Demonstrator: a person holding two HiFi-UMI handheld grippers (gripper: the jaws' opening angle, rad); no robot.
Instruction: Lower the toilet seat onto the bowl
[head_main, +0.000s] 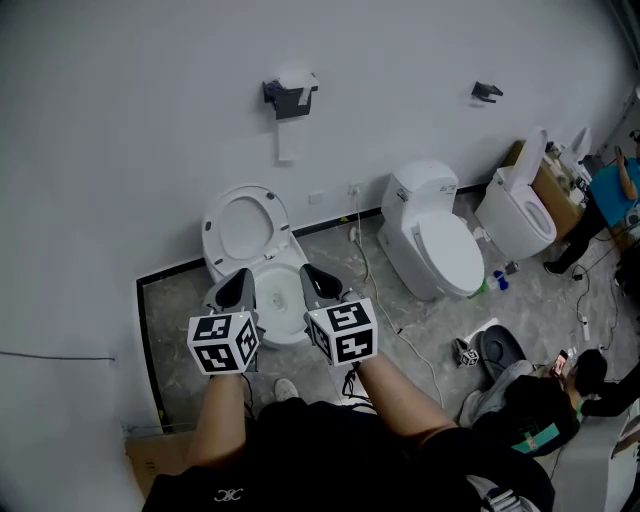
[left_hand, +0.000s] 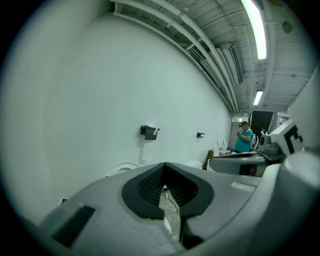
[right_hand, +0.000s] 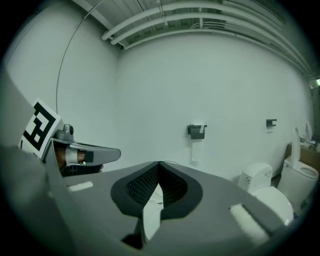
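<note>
Toilet seat (head_main: 246, 226): upright against the wall, twelve o'clock of bowl (head_main: 277, 300).
Left gripper (head_main: 236, 289), right gripper (head_main: 321, 283): jaws together, empty.
Risk: nudged by smooth tips, seat could slam.

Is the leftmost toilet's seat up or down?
Up: the white oval toilet seat stands raised by the wall, leaving the white bowl uncovered below it.
</note>
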